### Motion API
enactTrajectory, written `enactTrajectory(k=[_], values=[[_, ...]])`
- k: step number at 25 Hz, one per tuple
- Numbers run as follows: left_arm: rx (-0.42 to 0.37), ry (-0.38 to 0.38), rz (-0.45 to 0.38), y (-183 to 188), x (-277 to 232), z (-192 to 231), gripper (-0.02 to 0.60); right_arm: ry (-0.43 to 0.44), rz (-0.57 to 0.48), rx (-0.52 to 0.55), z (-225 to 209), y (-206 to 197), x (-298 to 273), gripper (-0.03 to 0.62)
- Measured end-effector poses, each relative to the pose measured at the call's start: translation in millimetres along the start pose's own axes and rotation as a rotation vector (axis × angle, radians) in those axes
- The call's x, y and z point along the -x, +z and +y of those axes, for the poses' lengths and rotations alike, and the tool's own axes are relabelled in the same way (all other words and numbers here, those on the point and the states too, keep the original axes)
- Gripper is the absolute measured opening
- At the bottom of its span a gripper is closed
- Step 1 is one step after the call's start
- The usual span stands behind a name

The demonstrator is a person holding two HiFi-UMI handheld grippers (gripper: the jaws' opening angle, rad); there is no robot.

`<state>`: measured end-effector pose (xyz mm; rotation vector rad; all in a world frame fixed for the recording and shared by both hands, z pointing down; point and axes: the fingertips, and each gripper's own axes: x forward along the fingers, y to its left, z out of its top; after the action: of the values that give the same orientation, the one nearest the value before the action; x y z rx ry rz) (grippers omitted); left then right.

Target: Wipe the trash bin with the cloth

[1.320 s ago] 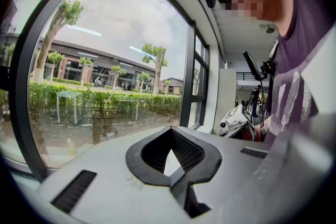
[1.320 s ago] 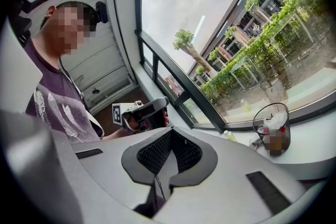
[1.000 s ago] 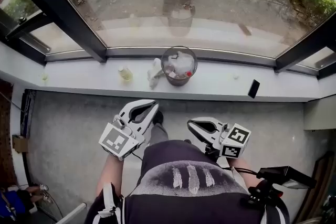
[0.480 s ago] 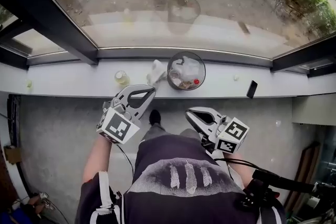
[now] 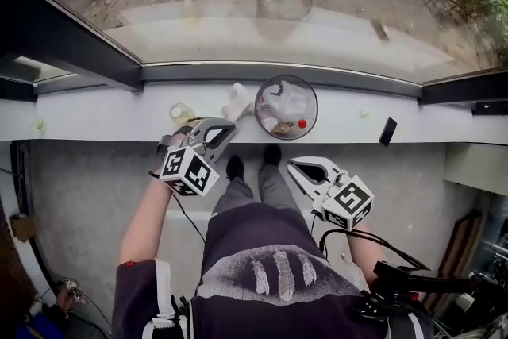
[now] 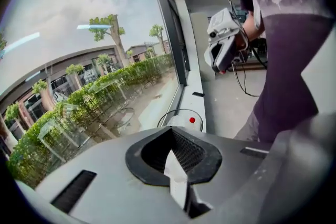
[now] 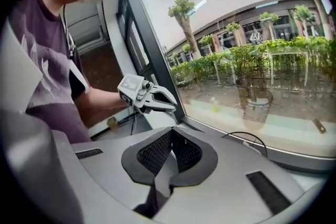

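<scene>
- Jaws of the left gripper (image 5: 228, 126) are pressed together on nothing; in its own view its body hides most of the trash bin (image 6: 178, 110).
- The right gripper (image 5: 293, 167) is closed and empty too.
- The bin stands on the far white sill (image 5: 103, 113), round and clear-walled, with scraps inside.
- The cloth (image 5: 238, 101) lies crumpled just left of it.

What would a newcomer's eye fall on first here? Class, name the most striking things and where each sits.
The clear trash bin with litter inside stands on the windowsill, a crumpled white cloth just left of it. Nearer the person, the left gripper and right gripper hover with jaws shut and empty, the left one closer to the cloth.
</scene>
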<state>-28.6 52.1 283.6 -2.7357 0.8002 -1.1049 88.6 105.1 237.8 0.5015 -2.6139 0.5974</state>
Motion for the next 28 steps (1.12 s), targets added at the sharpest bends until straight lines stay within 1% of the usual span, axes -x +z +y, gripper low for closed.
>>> enactTrajectory(k=[2, 4, 6, 8, 10, 11, 12, 13, 14, 15, 17, 19, 22, 23, 25, 26, 28], values=[[-0.034, -0.033, 0.073, -21, -30, -3, -0.008, 0.007, 0.061, 0.038, -12, -14, -6, -0.002], [-0.066, -0.093, 0.156, -49, -57, -9, -0.008, 0.019, 0.118, 0.06, -27, -27, -13, -0.002], [-0.108, -0.157, 0.244, -79, -79, -13, -0.008, 0.004, 0.178, 0.09, -50, -40, -20, -0.002], [-0.145, -0.21, 0.314, -105, -97, -16, -0.008, -0.025, 0.234, 0.114, -75, -55, -23, -0.002], [-0.158, -0.255, 0.367, -128, -113, -20, -0.008, -0.044, 0.264, 0.098, -94, -69, -22, -0.002], [-0.152, -0.28, 0.392, -139, -121, -23, -0.008, -0.049, 0.269, 0.079, -101, -74, -21, -0.002], [-0.136, -0.306, 0.417, -150, -129, -26, 0.023, -0.053, 0.271, 0.06, -106, -78, -20, -0.002], [-0.119, -0.331, 0.444, -163, -137, -30, 0.147, -0.056, 0.273, 0.043, -111, -83, -19, -0.002], [-0.106, -0.35, 0.472, -175, -146, -32, 0.259, -0.059, 0.276, 0.031, -115, -87, -20, -0.002], [-0.102, -0.364, 0.495, -187, -154, -35, 0.301, -0.061, 0.279, 0.022, -117, -91, -21, -0.002], [-0.118, -0.38, 0.519, -205, -171, -37, 0.318, -0.064, 0.282, 0.009, -121, -99, -25, -0.002], [-0.146, -0.393, 0.526, -217, -188, -42, 0.327, -0.063, 0.293, 0.015, -125, -105, -30, -0.002], [-0.191, -0.426, 0.549, -240, -212, -54, 0.327, -0.078, 0.347, 0.091, -134, -115, -40, -0.001], [-0.197, -0.438, 0.561, -249, -220, -59, 0.327, -0.096, 0.369, 0.123, -140, -118, -41, -0.002], [-0.194, -0.457, 0.585, -267, -232, -67, 0.357, -0.157, 0.391, 0.152, -156, -119, -39, -0.002], [-0.201, -0.462, 0.593, -274, -238, -69, 0.375, -0.2, 0.383, 0.139, -167, -117, -36, -0.002], [-0.235, -0.465, 0.6, -287, -252, -69, 0.393, -0.285, 0.35, 0.079, -190, -115, -30, -0.001]])
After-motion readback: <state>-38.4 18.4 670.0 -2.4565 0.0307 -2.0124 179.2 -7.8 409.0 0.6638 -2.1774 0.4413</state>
